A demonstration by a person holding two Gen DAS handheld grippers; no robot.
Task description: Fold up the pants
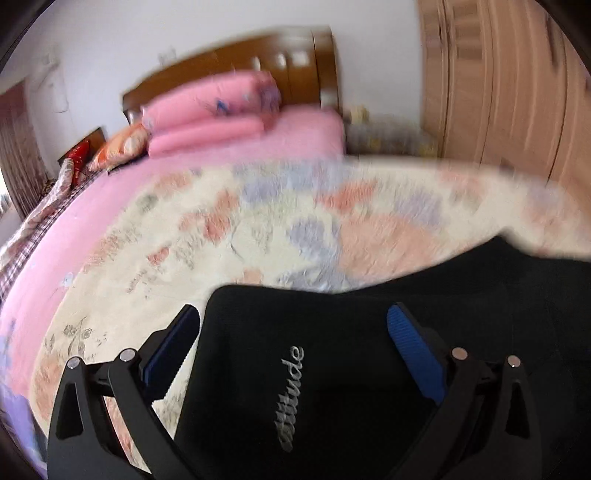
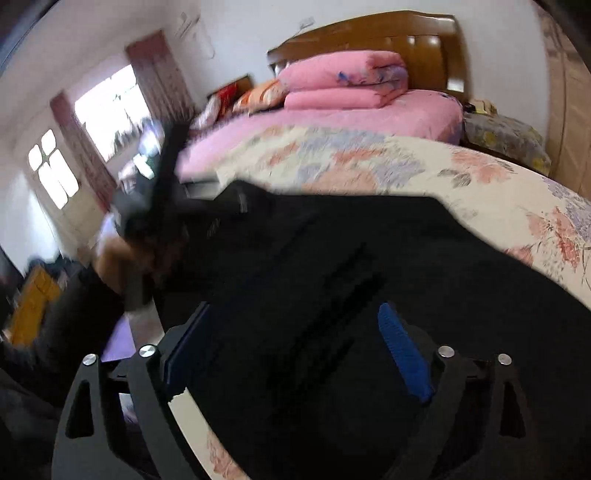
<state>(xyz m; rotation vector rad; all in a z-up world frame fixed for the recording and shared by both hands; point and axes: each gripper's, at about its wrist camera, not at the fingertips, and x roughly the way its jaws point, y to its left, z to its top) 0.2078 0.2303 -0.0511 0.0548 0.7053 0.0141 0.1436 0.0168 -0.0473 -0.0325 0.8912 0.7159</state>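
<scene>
Black pants [image 1: 332, 369] with silver script lettering [image 1: 291, 398] lie on a floral blanket [image 1: 221, 240] spread over the bed. My left gripper [image 1: 295, 310] is open, with its blue-padded fingers on either side of the pants' end. In the right wrist view the pants [image 2: 369, 258] fill the middle, on the same blanket [image 2: 480, 184]. My right gripper [image 2: 291, 310] is open too, with black cloth between its spread fingers. The left gripper [image 2: 159, 192] shows blurred at the pants' far left edge, held by a hand [image 2: 118, 258].
Folded pink quilts [image 1: 207, 118] and pillows sit at the wooden headboard [image 2: 369, 33]. A wardrobe [image 1: 498, 92] stands at the right. A bedside stand under patterned cloth [image 2: 506, 140] sits beside the bed. A window [image 2: 110, 110] and a dark sleeve [image 2: 74, 314] are at the left.
</scene>
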